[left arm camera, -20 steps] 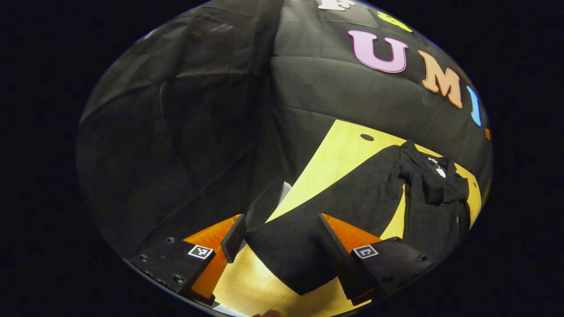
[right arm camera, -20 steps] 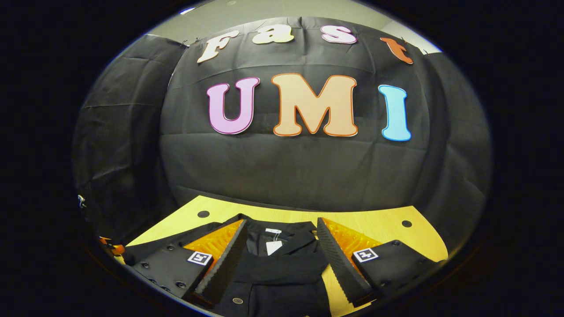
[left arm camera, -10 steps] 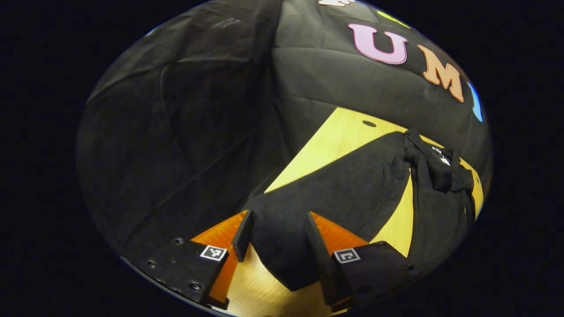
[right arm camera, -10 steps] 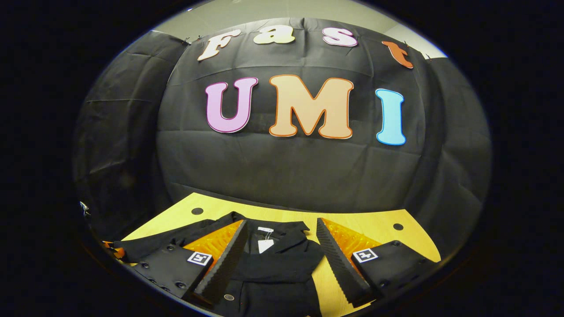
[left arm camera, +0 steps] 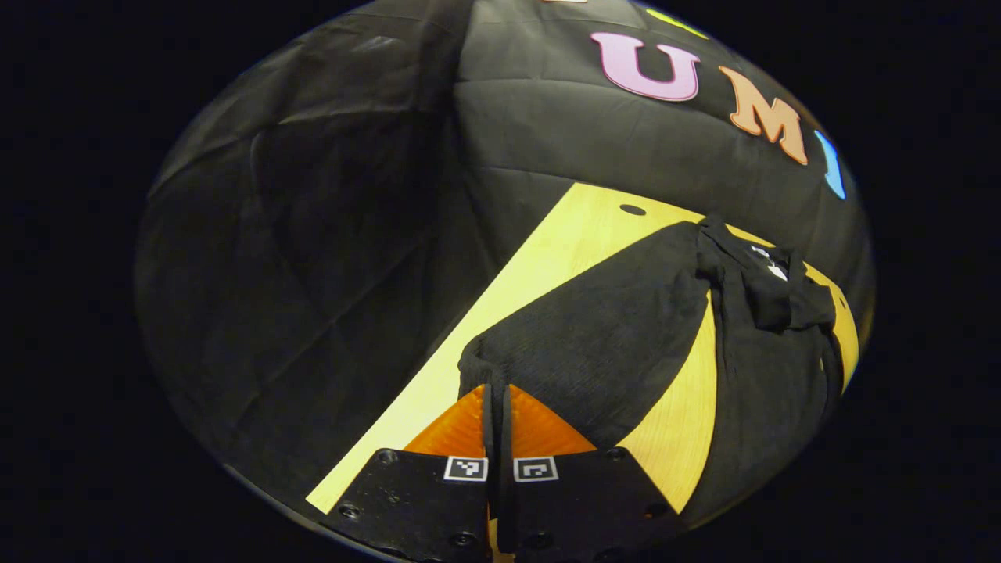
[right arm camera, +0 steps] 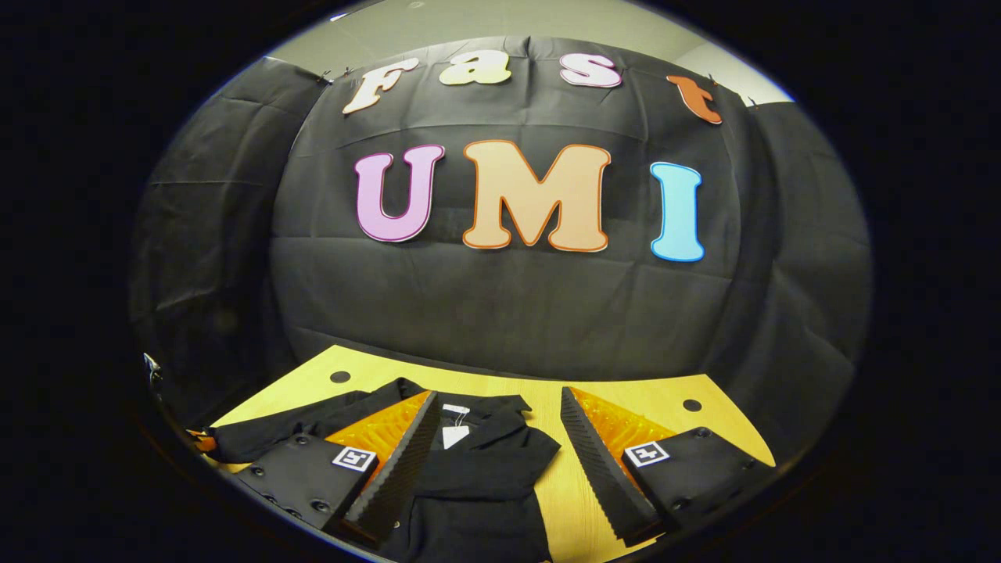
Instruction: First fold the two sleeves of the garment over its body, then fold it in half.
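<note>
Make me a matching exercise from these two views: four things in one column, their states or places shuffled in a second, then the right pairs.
Column 1
1. left tool
2. right tool
3. sleeve
4. table

Column 2
A. wooden, bearing the garment
B. open, over the collar area
C. stretched out flat, its cuff pinched
D. shut on cloth

Pairs: 1-D, 2-B, 3-C, 4-A
</note>
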A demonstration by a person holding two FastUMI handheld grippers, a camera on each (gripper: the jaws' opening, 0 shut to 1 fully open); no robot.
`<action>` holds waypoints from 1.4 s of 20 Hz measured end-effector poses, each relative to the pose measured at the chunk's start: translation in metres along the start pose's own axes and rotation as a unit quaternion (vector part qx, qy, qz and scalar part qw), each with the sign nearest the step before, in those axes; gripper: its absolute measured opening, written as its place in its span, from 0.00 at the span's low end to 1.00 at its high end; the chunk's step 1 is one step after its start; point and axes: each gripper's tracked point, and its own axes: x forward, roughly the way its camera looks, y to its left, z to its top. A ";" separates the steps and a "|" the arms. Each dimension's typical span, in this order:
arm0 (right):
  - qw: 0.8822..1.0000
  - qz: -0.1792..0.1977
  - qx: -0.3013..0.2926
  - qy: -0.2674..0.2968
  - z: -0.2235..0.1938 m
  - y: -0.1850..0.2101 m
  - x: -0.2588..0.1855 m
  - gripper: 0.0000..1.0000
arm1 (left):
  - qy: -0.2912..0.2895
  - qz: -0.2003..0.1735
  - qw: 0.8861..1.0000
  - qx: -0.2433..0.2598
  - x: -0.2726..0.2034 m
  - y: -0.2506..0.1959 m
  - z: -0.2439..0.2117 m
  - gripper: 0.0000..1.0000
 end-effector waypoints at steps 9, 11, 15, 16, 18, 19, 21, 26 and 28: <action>1.000 -0.007 0.018 -0.014 -0.005 -0.030 -0.018 0.99 | -0.119 -0.074 0.989 0.038 -0.031 -0.093 0.127 0.00; 1.000 -0.011 0.022 -0.015 -0.009 -0.041 -0.023 0.99 | -0.139 -0.097 0.985 0.041 -0.038 -0.114 0.151 0.00; 0.999 -0.022 0.044 -0.014 -0.022 -0.068 -0.035 0.99 | -0.161 -0.139 0.975 0.065 -0.049 -0.165 0.184 0.00; 0.998 -0.026 0.050 -0.015 -0.024 -0.076 -0.037 0.99 | -0.164 -0.148 0.973 0.073 -0.051 -0.177 0.189 0.00; 0.998 -0.036 0.058 -0.015 -0.029 -0.095 -0.044 0.99 | -0.163 -0.169 0.968 0.085 -0.054 -0.205 0.193 0.00; 0.997 -0.042 0.061 -0.015 -0.032 -0.104 -0.048 0.99 | -0.162 -0.179 0.966 0.091 -0.054 -0.219 0.194 0.00; 0.996 -0.054 0.067 -0.015 -0.036 -0.123 -0.056 0.99 | -0.161 -0.200 0.961 0.103 -0.055 -0.249 0.197 0.00; 0.993 -0.084 0.085 -0.011 -0.049 -0.170 -0.077 0.99 | -0.164 -0.254 0.944 0.133 -0.060 -0.329 0.198 0.00; 0.991 -0.096 0.089 -0.011 -0.053 -0.187 -0.085 0.99 | -0.162 -0.271 0.938 0.144 -0.059 -0.358 0.196 0.00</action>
